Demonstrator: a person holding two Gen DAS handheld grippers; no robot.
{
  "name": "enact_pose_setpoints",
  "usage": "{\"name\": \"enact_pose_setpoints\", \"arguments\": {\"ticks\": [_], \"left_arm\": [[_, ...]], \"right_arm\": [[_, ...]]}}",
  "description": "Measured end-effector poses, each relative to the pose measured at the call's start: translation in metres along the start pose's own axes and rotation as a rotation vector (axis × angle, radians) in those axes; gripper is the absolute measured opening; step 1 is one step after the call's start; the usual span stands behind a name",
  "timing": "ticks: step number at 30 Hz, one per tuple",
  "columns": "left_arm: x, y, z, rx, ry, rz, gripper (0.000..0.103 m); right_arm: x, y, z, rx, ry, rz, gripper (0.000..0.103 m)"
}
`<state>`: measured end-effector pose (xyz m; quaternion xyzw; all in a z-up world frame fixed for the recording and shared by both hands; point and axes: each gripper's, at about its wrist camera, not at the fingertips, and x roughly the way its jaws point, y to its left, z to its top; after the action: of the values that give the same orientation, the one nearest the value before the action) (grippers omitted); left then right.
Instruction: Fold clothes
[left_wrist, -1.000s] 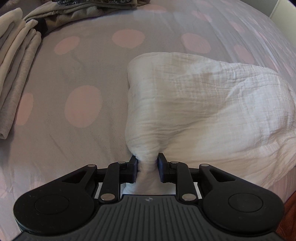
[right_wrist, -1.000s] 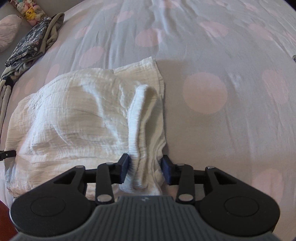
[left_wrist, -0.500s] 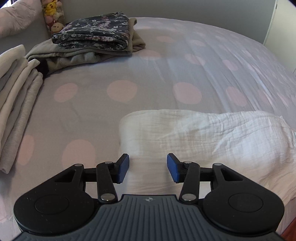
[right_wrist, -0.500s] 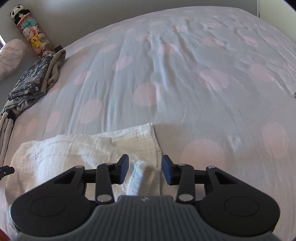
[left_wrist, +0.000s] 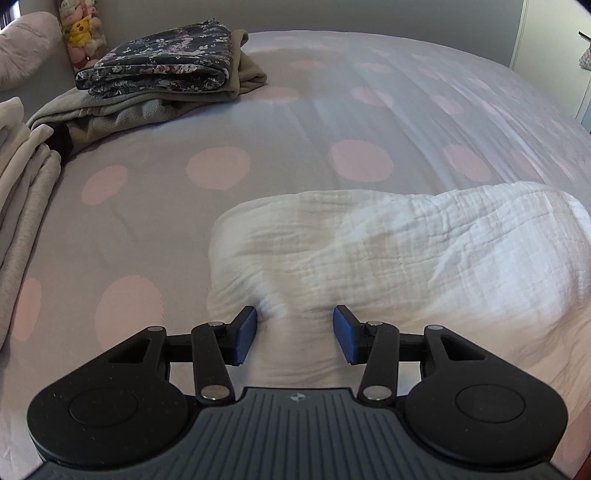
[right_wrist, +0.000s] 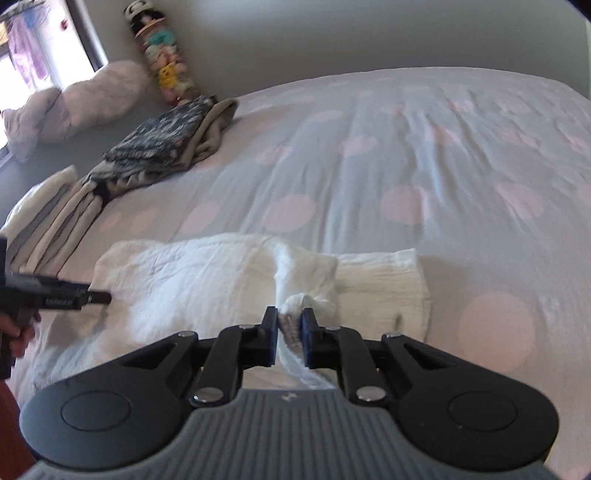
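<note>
At the bottom centre of the right wrist view, your right claw (right_wrist: 289, 325) has just been closing and now pinches a bunched ridge of the white cloth (right_wrist: 207, 280) between its blue pads; a second ago that same ridge stood loose between jaws set wider. At the bottom centre of the left wrist view, your left claw (left_wrist: 294, 334) stands apart with its pads clear of the fabric, though the cloth (left_wrist: 388, 251) lies between and beneath them; a second ago it was clamped on a twisted tuft of that cloth, and since then it has let go. The cloth is a crinkled, gauzy white piece with a fine ribbed weave, lying as a long, puffy, folded bundle across the lower middle of both views, flatter than the raised heap of a second ago. In the right wrist view your left claw (right_wrist: 94, 297) shows as a dark bar at the left edge, its tip at the bundle's left end, with your hand (right_wrist: 18, 332) behind it. The bundle rests on the bed (left_wrist: 295, 129), smooth grey sheeting with soft pink round spots. Farther off, at the upper left, sit a folded dark floral garment (left_wrist: 159, 64) on a tan one (left_wrist: 122, 110), a stack of beige folded pieces (left_wrist: 22, 192) at the left edge, and plush toys (right_wrist: 166, 70) against the wall.
</note>
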<state>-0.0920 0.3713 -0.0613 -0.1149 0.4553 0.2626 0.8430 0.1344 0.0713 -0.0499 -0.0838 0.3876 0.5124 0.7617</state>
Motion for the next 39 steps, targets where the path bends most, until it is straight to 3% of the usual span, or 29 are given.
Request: {"name": "enact_pose_setpoints", "arguments": {"ticks": [4, 12, 15, 17, 18, 19, 22, 23, 27, 30, 35, 39], "left_arm": [[-0.001, -0.003, -0.003, 0.022, -0.008, 0.016, 0.043], [0.001, -0.009, -0.006, 0.058, -0.011, 0.045, 0.043], [0.001, -0.01, -0.008, 0.072, -0.015, 0.053, 0.044], [0.001, -0.009, -0.008, 0.07, -0.017, 0.052, 0.044], [0.001, -0.009, -0.008, 0.068, -0.018, 0.051, 0.044], [0.001, -0.008, -0.008, 0.064, -0.018, 0.049, 0.044], [0.002, -0.007, -0.009, 0.056, -0.018, 0.045, 0.044], [0.002, -0.007, -0.009, 0.055, -0.018, 0.044, 0.044], [0.002, -0.007, -0.009, 0.063, -0.017, 0.047, 0.044], [0.002, -0.005, -0.01, 0.055, -0.019, 0.041, 0.044], [0.002, -0.005, -0.01, 0.055, -0.016, 0.042, 0.045], [0.008, 0.001, -0.01, 0.019, 0.016, 0.055, 0.052]], "right_arm": [[0.007, 0.002, -0.003, 0.002, 0.034, -0.003, 0.014], [0.009, -0.034, -0.002, 0.146, -0.033, -0.187, 0.013], [0.022, -0.046, -0.001, 0.168, -0.002, -0.199, 0.014], [0.028, -0.051, -0.001, 0.18, 0.014, -0.196, 0.026], [0.029, -0.052, -0.001, 0.178, 0.015, -0.205, 0.044], [0.031, -0.053, -0.001, 0.174, 0.019, -0.209, 0.049], [0.037, -0.054, -0.001, 0.163, 0.037, -0.207, 0.049], [0.039, -0.054, -0.001, 0.158, 0.041, -0.209, 0.049], [0.037, -0.041, 0.0, 0.075, 0.03, -0.226, 0.026], [0.028, -0.027, -0.002, 0.006, 0.001, -0.237, 0.015], [0.002, -0.021, -0.001, -0.009, -0.136, -0.309, 0.011], [0.014, -0.031, 0.001, 0.0, -0.091, -0.389, 0.009]]}}
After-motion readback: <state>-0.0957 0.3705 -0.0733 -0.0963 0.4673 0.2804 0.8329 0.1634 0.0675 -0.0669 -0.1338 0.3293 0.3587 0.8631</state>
